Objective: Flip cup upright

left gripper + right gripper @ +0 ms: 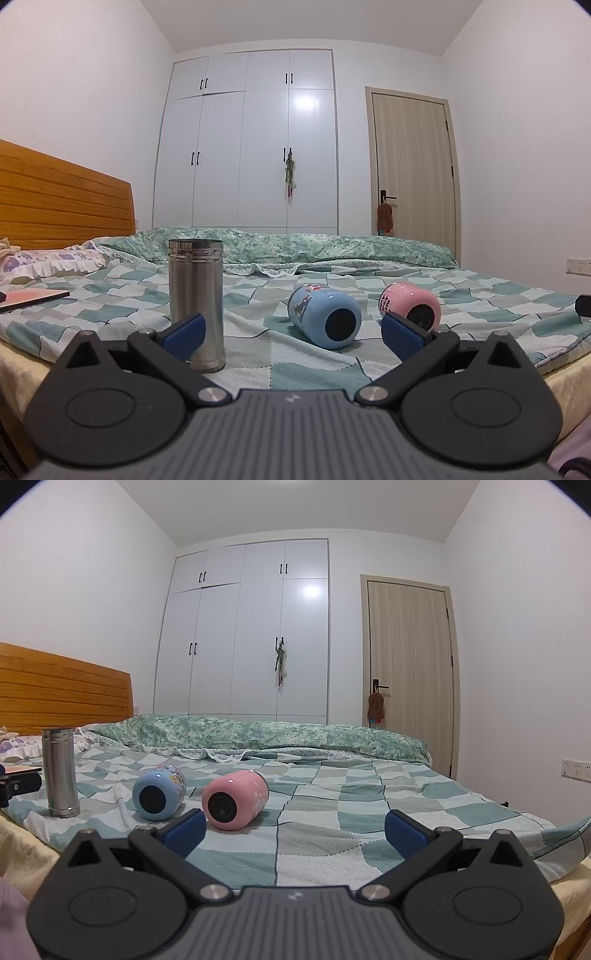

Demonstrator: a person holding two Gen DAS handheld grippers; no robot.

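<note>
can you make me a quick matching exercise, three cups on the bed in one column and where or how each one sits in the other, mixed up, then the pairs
Column 1
1. steel cup
2. blue cup
3. pink cup

Column 2
A. lying on its side, in the middle of the three
B. standing upright, nearest the wooden headboard
C. lying on its side, farthest from the headboard

Pairs: 1-B, 2-A, 3-C

White walls, white wardrobe – glossy, pale wooden door, orange headboard, checked bedspread
</note>
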